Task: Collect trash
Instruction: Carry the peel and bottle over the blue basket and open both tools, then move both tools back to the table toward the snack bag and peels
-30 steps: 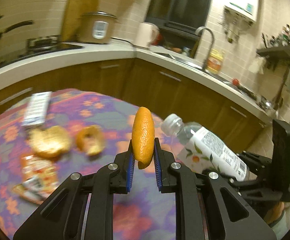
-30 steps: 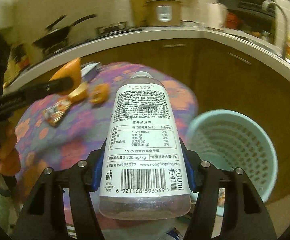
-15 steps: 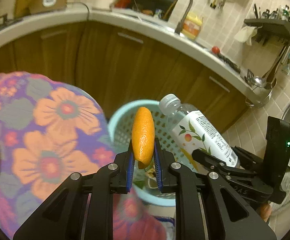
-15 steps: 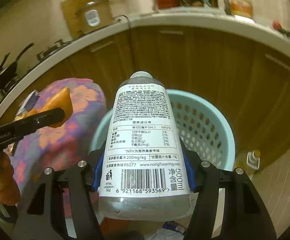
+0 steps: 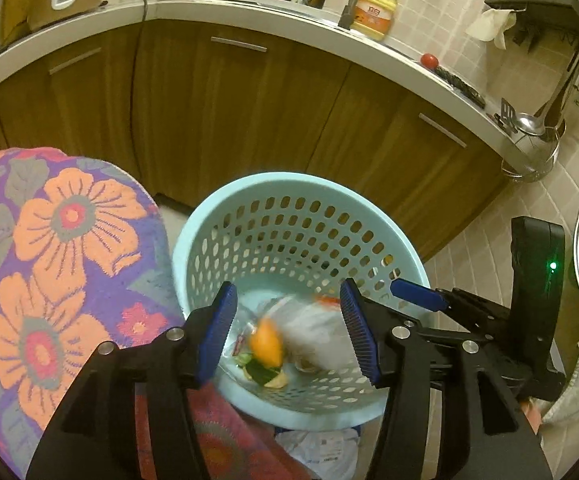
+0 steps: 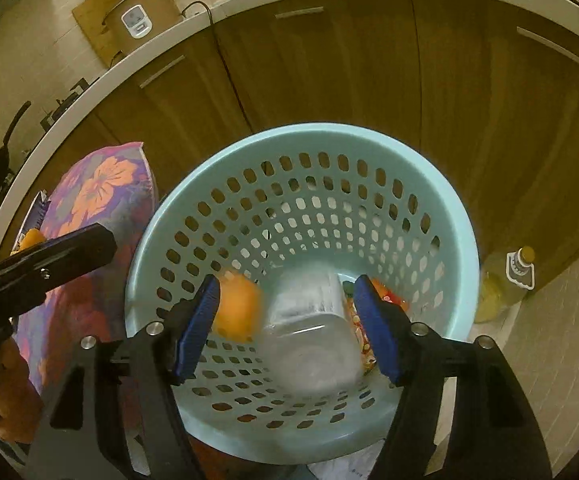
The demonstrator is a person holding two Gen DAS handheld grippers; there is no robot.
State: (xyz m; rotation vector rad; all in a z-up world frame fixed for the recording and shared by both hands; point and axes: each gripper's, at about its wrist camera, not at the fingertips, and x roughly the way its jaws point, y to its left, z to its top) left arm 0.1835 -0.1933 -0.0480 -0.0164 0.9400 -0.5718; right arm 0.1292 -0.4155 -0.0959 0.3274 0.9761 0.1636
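1. The orange peel and the plastic bottle are smeared by motion inside the pale blue basket, low in both frames; the bottle's label cannot be read, and whether either has reached the bottom cannot be told.
2. Other scraps at the basket's bottom, something green and something red among them, are too blurred to name.
3. The near rim of the basket is cut off by the tongs' black arms in both views.
4. The left tongs have just been opening: the blue pads stand apart and released, the peel seen past the gap, touched by neither.
5. The right tongs have also just been opening wider; the bottle is seen between the pads, but no pad presses on it.
6. Only the left wrist view shows the sink tap and a yellow detergent bottle at the upper centre.
7. Only the right wrist view shows a yellow bottle on the floor at the right edge.
8. Counted: one basket, one peel falling, one plastic bottle, two tongs; one flowered surface at the left.
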